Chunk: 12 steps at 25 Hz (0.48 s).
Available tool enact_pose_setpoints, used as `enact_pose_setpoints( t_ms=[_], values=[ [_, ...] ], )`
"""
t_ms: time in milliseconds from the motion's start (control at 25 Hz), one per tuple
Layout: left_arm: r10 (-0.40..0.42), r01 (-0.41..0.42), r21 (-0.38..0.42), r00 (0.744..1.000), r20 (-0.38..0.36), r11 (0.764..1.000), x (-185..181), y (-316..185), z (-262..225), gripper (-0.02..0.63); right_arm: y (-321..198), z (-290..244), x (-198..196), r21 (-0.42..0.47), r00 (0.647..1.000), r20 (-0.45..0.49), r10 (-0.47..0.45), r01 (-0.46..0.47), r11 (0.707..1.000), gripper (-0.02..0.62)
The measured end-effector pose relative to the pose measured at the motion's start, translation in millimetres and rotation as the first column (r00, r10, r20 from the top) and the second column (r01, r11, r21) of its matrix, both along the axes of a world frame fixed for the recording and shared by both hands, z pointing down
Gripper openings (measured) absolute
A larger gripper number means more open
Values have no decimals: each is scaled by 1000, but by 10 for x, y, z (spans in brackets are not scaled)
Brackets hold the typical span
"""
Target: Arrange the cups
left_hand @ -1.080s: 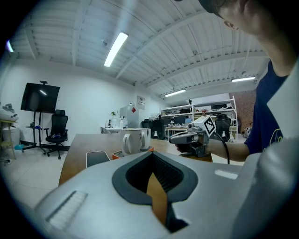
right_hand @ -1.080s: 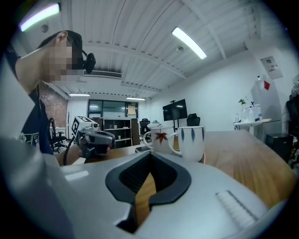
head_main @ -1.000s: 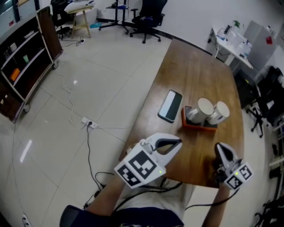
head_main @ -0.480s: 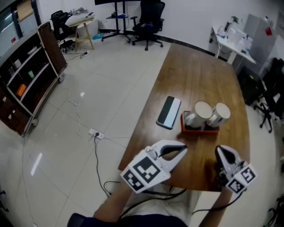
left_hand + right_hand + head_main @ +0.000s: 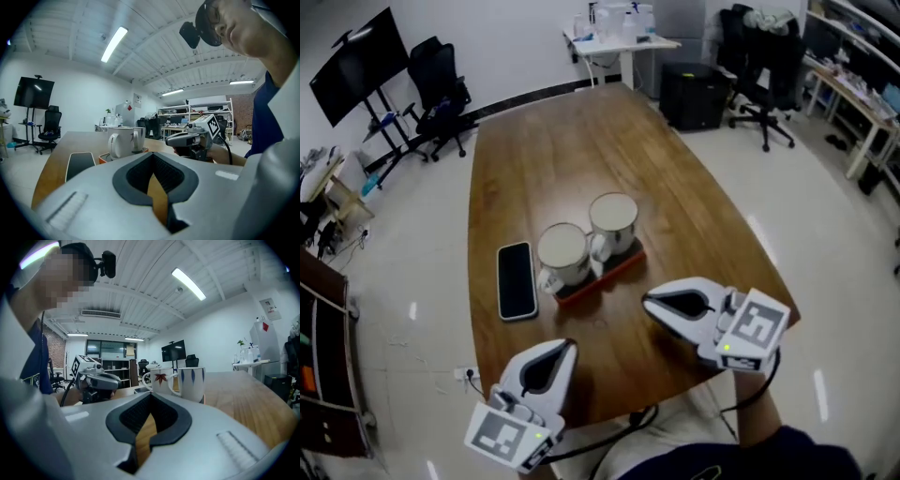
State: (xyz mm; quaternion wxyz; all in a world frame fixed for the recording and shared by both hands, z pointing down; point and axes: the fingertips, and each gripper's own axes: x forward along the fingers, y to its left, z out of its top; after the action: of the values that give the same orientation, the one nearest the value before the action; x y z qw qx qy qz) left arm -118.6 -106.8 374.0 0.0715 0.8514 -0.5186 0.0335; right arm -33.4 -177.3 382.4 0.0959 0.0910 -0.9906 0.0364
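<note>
Two white mugs stand side by side on a small orange tray [image 5: 617,267] in the middle of the wooden table: the left mug [image 5: 562,253] and the right mug [image 5: 614,216]. In the right gripper view one mug [image 5: 160,379] bears a red leaf and the other [image 5: 192,383] blue marks. My left gripper [image 5: 567,345] hovers at the table's near edge, shut and empty. Nearer the tray, my right gripper [image 5: 649,302] is also shut and empty. Each points towards the mugs [image 5: 123,140] from a short way off.
A black phone [image 5: 516,279] lies flat just left of the tray. The table [image 5: 581,150] stretches away beyond the mugs. Office chairs [image 5: 441,89], a desk [image 5: 619,42] and shelves stand around the room.
The head view has swung round, so the table now runs away from me. Both grippers stay shut near the near edge; the right one has shifted slightly. Mugs, tray and phone keep their places.
</note>
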Motion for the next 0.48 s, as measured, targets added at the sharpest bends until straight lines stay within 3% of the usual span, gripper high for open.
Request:
enact_pose_setpoints(
  t_ms=[160, 480],
  values=[
    [48, -48, 1, 998, 50, 999, 148, -34, -14, 3, -29, -88, 118, 8, 1000, 6, 1, -1, 1000, 3],
    [56, -55, -9, 997, 52, 998, 195, -66, 19, 3, -69, -47, 188, 4, 1000, 2, 17, -17, 1000, 3]
  ],
)
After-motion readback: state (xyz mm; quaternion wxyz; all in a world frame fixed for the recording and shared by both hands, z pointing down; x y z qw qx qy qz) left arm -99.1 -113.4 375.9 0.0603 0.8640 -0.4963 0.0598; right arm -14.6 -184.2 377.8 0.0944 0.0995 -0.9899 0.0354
